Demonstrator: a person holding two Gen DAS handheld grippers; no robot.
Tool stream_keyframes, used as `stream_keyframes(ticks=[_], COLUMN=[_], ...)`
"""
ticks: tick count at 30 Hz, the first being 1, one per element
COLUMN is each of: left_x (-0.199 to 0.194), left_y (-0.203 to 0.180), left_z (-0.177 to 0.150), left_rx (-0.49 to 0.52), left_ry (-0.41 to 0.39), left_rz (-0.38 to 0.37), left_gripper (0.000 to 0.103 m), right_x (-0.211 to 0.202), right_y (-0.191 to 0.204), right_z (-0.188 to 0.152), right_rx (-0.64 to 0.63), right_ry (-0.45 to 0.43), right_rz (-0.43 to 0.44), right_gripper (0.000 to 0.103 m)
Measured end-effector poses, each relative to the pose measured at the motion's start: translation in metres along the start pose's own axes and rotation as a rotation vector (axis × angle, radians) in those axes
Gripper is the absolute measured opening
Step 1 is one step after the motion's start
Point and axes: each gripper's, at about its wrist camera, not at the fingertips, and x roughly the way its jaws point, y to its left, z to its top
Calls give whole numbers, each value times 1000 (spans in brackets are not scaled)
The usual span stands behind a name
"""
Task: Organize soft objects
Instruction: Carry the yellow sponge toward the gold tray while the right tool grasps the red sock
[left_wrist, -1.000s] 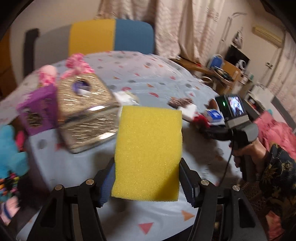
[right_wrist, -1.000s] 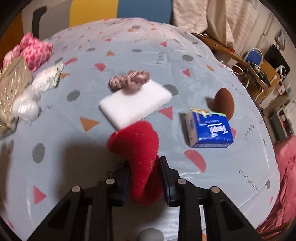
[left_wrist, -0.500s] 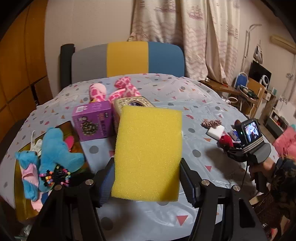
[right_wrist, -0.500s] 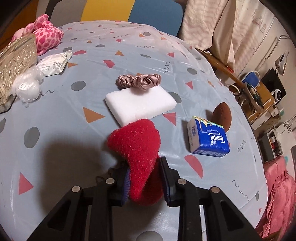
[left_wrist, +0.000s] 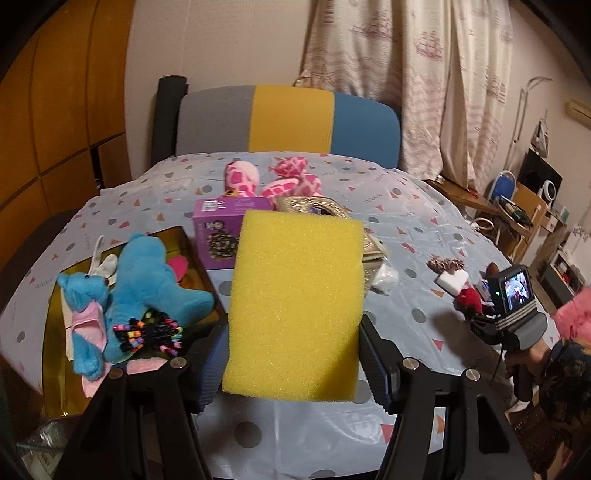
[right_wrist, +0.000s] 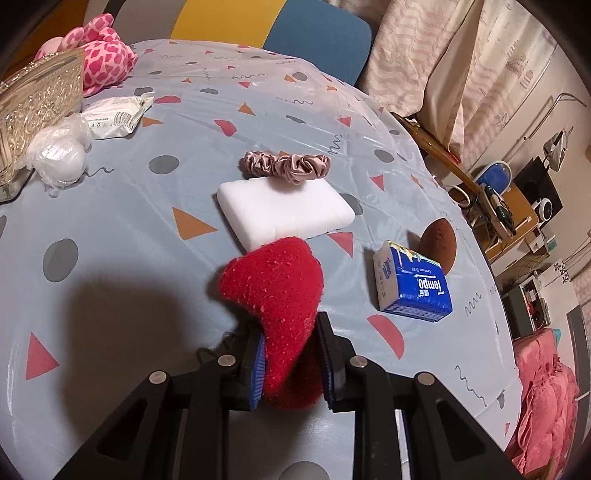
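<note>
The left hand-held gripper (left_wrist: 291, 362) grips a yellow sponge (left_wrist: 295, 306); the right hand-held gripper (right_wrist: 290, 365) is closing on a red plush piece (right_wrist: 280, 295), with a white sponge (right_wrist: 284, 214) just ahead.

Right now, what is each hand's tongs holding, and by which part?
Left tongs: yellow sponge, clamped across its lower side edges. Right tongs, closing: red fuzzy plush piece, pinched at its narrow lower end.
</note>
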Motion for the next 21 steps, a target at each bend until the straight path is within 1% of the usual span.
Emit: stream_keyframes(ticks=[10,14,17,21], left_x=[-2,-5,-14,-35], left_y=[24,38,60,111], left_z=[0,-1,-1,-4], left_rx=[-44,-78,-125,-224], left_ry=[-5,-6,-22,-54], left_rz=[45,55,75,167], left_gripper=[65,65,65,65], right_x=[-1,0,0,0], right_y=[3,3,4,4], right_z=[0,0,0,0], right_rx=[-18,-20,-21,-26], right_ry=[-2,-1,0,1], right_rz=[-5,-4,-4,-6], right_gripper=[22,22,22,22])
